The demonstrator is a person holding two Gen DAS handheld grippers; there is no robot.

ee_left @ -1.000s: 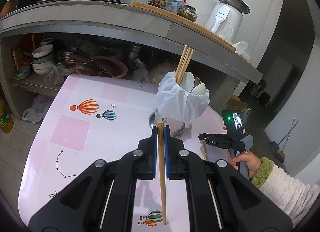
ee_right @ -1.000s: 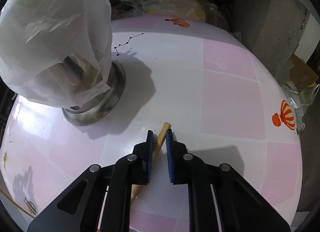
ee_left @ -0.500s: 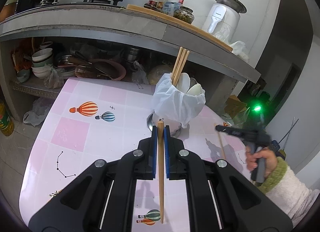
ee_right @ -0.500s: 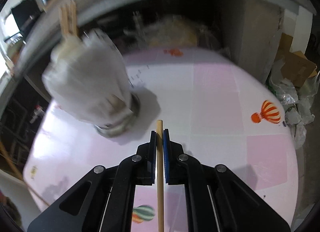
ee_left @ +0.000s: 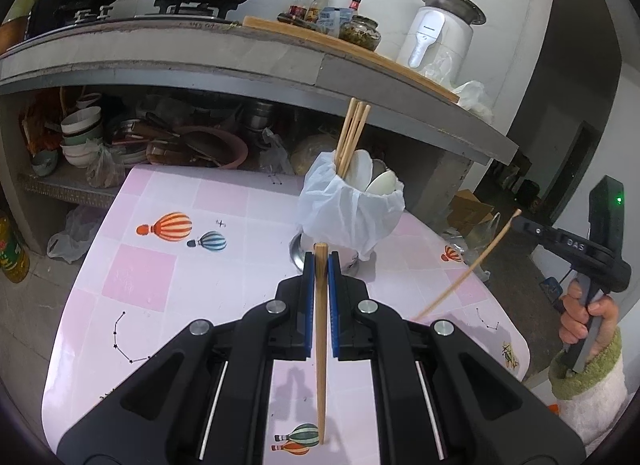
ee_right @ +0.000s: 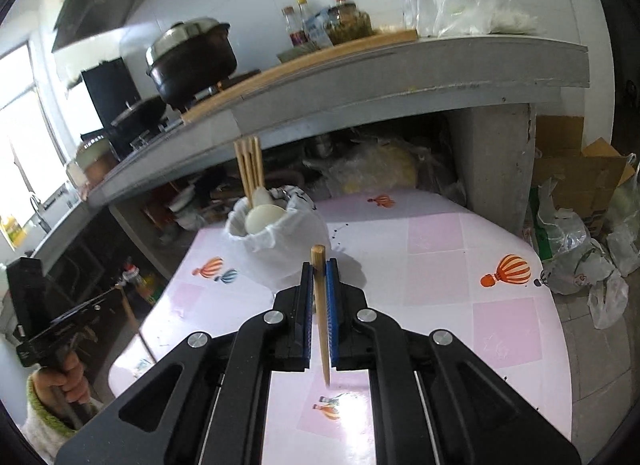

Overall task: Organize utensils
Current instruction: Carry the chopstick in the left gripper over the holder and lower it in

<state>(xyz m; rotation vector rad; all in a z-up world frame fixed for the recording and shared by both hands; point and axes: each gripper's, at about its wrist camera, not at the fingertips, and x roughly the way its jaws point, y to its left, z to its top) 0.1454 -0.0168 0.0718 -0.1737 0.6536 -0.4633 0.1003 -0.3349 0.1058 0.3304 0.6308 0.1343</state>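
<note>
Wooden chopstick point(ee_left: 320, 329) clamped in left tongs point(ee_left: 321, 261); right tongs point(ee_right: 319, 267) likewise, apparently.

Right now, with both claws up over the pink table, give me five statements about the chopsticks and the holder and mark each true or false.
1. The left claw is shut on a chopstick. True.
2. The right claw is empty. False: it grips a chopstick too.
3. The holder is wrapped in a white plastic bag. True.
4. The holder is empty. False: it holds several chopsticks and white spoons.
5. The holder stands on the counter beside the pot. False: it stands on the table, below the counter.
</note>
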